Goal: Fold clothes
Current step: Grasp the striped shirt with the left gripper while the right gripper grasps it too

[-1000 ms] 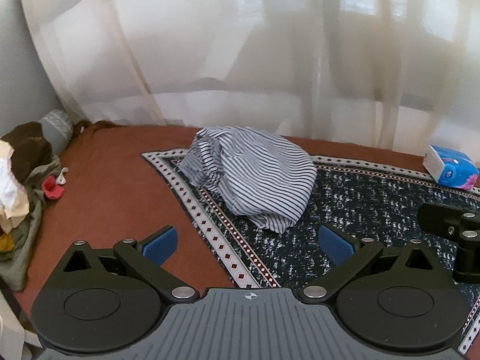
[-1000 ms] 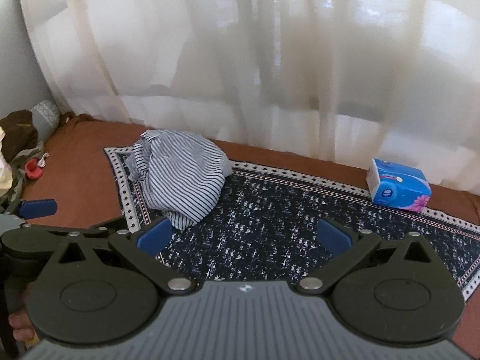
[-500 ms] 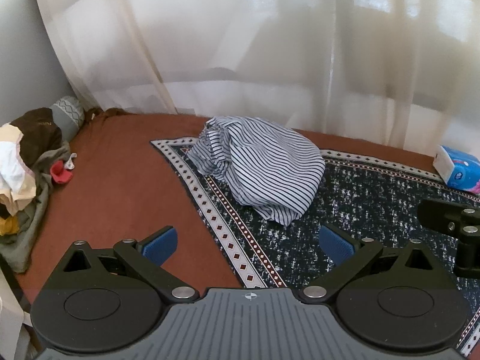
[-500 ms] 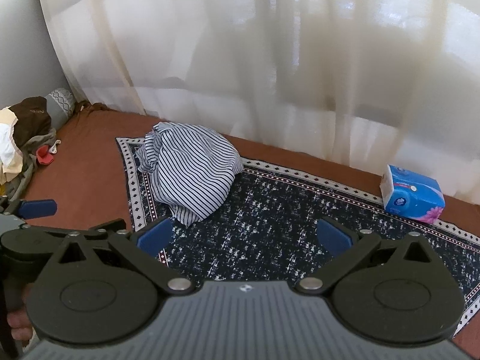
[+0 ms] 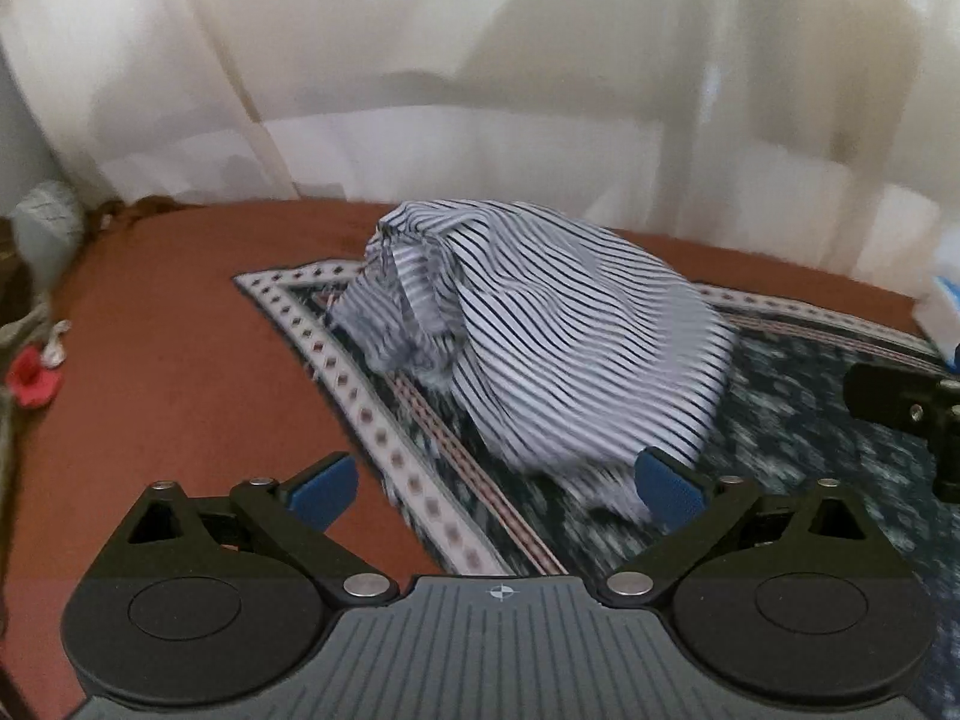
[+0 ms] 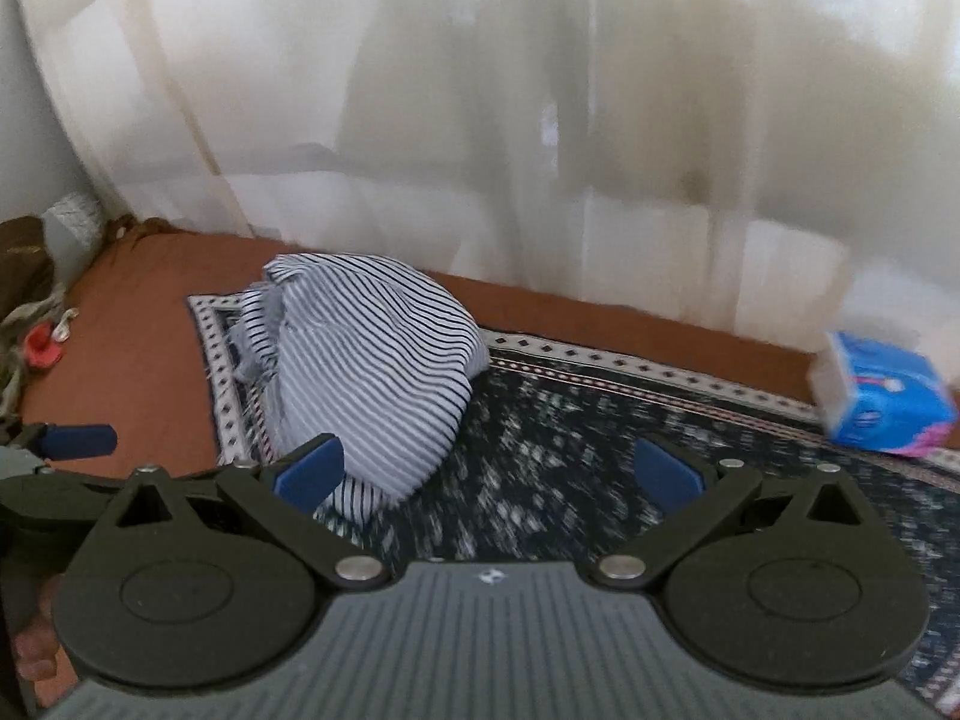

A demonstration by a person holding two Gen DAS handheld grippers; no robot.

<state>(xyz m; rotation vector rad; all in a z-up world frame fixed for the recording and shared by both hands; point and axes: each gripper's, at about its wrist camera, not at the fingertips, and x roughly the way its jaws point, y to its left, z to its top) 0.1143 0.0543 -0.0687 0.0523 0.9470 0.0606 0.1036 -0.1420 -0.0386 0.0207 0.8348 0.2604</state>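
You had both grippers in the approach step, with nothing folded yet. The striped shirt point(image 5: 558, 348) lay in a crumpled mound on the patterned rug point(image 6: 570, 450), near the rug's far left corner, on the brown bedsheet point(image 5: 180, 360). Your left gripper point(image 5: 495, 489) hung just short of the shirt's near hem, jaws wide apart and empty; your right gripper point(image 6: 486, 471) hung beside it, jaws likewise apart, its left pad before the shirt's lower edge. A tissue pack point(image 6: 882, 405) sat by the rug's far right edge. Next, I judge, you needed to find a collar or hem and pinch it to spread the shirt flat
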